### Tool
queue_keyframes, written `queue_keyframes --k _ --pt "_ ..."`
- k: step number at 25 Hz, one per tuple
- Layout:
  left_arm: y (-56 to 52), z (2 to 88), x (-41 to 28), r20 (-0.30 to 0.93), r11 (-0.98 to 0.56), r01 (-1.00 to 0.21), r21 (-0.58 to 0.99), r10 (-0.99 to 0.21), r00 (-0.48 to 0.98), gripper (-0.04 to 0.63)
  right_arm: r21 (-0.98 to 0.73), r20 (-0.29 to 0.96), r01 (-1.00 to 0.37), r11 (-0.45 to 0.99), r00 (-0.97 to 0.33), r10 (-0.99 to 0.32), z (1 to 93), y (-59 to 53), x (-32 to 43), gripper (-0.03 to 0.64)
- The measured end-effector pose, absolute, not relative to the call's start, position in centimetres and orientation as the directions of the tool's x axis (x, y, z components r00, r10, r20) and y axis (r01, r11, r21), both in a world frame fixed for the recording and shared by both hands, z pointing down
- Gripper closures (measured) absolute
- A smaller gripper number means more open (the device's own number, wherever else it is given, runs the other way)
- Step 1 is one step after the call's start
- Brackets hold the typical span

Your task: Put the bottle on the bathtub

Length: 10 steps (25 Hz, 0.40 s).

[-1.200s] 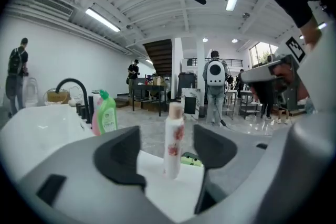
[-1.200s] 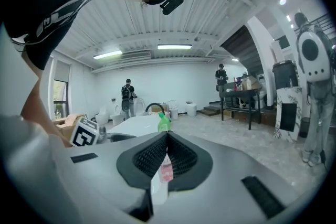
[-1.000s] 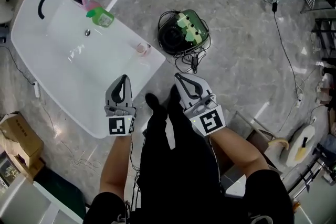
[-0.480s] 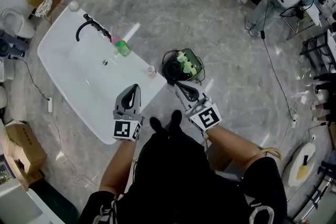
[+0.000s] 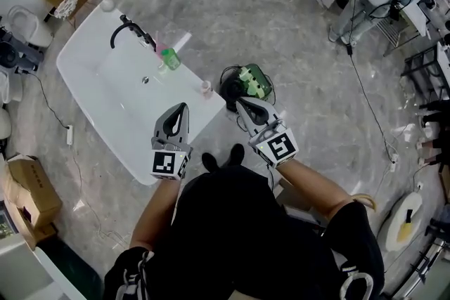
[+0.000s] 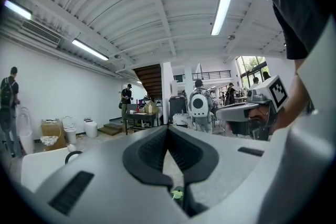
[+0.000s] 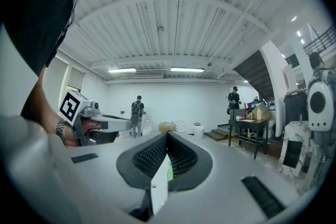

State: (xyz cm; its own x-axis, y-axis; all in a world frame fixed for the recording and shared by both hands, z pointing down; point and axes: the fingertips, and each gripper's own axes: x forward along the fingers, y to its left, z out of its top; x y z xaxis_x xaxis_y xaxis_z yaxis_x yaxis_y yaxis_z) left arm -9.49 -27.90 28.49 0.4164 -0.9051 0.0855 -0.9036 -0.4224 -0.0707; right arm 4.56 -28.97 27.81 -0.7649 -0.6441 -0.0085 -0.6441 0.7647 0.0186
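- Both claws are empty here. The left claw (image 5: 183, 108) and the right claw (image 5: 240, 104) hang side by side in front of us, and each one's own view shows the jaws pinched together at the tips with nothing between them (left (image 6: 168, 129), right (image 7: 168, 135)).
- The bottle (image 5: 169, 58) is the little green one with what looks like a pink top. It's standing on the far rim of the white bathtub (image 5: 123, 112), just beside the black faucet (image 5: 126, 30) and well apart from either claw.
- So by our read it already sits on the tub, and neither claw is working on it.
- Other bits in sight: a small cup (image 5: 206, 87) on the tub's near corner, and a black gadget with green parts and cables (image 5: 242, 83) on the floor just past it.
- Handling guess: it looks like small plastic, so probably light, a bit squeezy and easy to tip. If it's wet from the tub it may be slippery too.
- If we had to grab it, we'd open up, come in level and close on the middle of the body, not on the pink top, which could pop or twist.
- We'd watch the faucet on that side, since there's not much room.
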Motion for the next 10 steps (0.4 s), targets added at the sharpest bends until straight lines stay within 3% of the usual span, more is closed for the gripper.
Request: queue_keyframes --k 10 --pt "-29.0 28.3 -11.0 0.069 -0.385 -0.919 -0.088 -0.922 0.38 0.588 0.052 -0.005 -0.711 0.702 -0.703 -0.711 27.6 -30.5 3.7 0.611"
